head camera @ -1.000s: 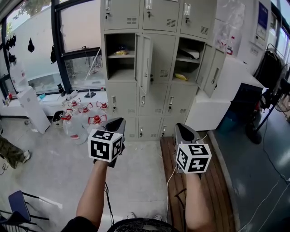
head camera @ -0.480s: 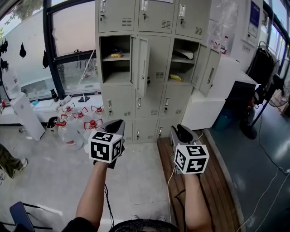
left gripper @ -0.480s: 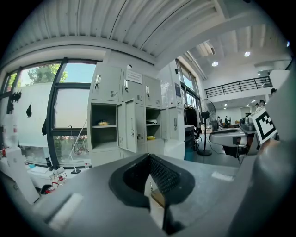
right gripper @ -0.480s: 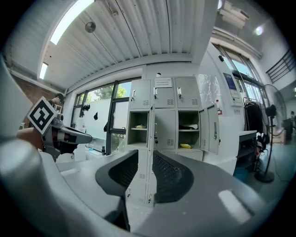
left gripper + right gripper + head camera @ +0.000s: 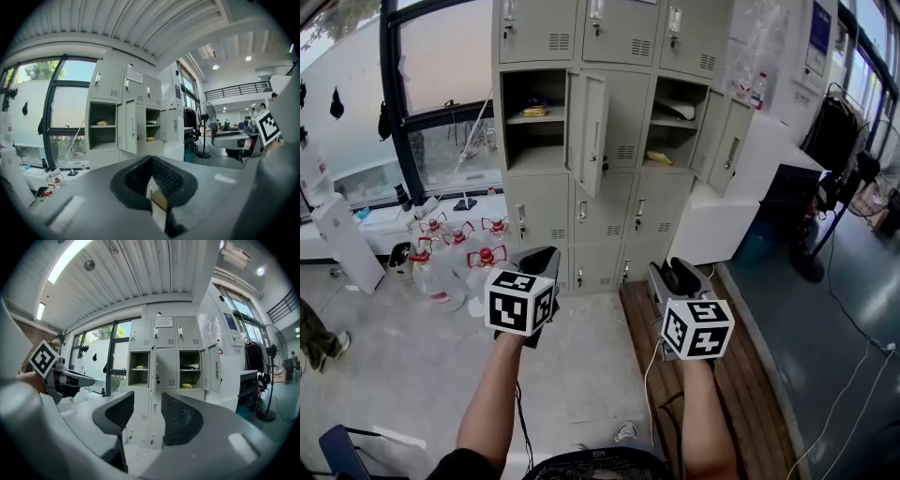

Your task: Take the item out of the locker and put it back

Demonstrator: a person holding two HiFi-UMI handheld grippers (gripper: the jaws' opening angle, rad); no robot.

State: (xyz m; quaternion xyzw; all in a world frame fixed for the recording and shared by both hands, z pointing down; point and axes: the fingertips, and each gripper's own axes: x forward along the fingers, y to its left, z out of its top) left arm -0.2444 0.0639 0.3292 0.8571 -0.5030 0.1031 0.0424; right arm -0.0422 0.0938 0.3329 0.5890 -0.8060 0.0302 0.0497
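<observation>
A grey locker bank (image 5: 609, 141) stands ahead with two doors swung open. The left open compartment (image 5: 534, 117) has a small yellow item (image 5: 532, 111) on its shelf. In the right open compartment (image 5: 675, 122) a white item (image 5: 680, 112) lies on the shelf and a yellow item (image 5: 659, 157) below it. My left gripper (image 5: 546, 255) is held low in front of the lockers, far short of them, shut and empty (image 5: 150, 158). The right gripper (image 5: 675, 272) beside it is open with nothing between its pads (image 5: 147, 401).
Several water bottles with red caps (image 5: 455, 258) stand on the floor left of the lockers. A wooden platform (image 5: 741, 375) runs along the right, with a white cabinet (image 5: 731, 216) behind it. A person's leg (image 5: 314, 328) shows at far left and a chair (image 5: 337, 450) at the bottom left.
The lockers have drawn a little nearer and shifted left in the head view. Both grippers keep the same pose. A shoe now shows at the bottom edge.
</observation>
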